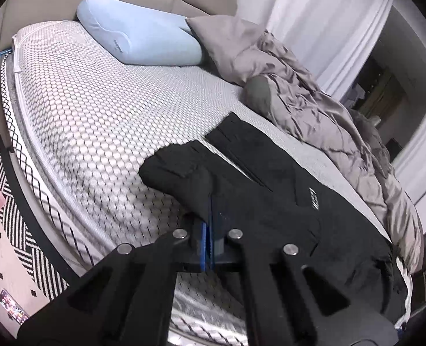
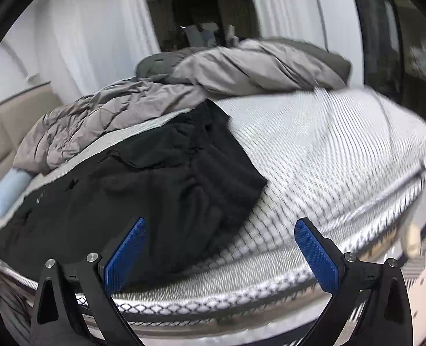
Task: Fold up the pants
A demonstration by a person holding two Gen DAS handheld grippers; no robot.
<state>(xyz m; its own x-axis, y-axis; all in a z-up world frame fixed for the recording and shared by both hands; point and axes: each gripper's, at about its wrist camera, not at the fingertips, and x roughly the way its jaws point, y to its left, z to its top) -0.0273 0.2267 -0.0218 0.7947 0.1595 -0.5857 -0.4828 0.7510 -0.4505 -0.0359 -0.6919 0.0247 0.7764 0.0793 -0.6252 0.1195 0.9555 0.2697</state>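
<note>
**Spotter:** Where do you have the pants?

**Me:** The black pants (image 1: 285,201) lie across the mattress (image 1: 97,121), near its front edge, beside the crumpled grey duvet (image 1: 299,92). My left gripper (image 1: 208,225) is clamped on a fold of the cloth at the leg end, which I'm holding raised off the bed. My right gripper (image 2: 221,248) is spread wide with nothing in it, hovering at the mattress edge just by the waistband end (image 2: 227,173).

**Spotter:** What worries you?

**Me:** I've only a thin pinch on the left, so I reckon the fabric could slide out if I pull hard. With the right holding nothing, the waistband may drag along and bunch up. The pants also sit close to the duvet and could snag it, or slip over the bed's edge
</note>
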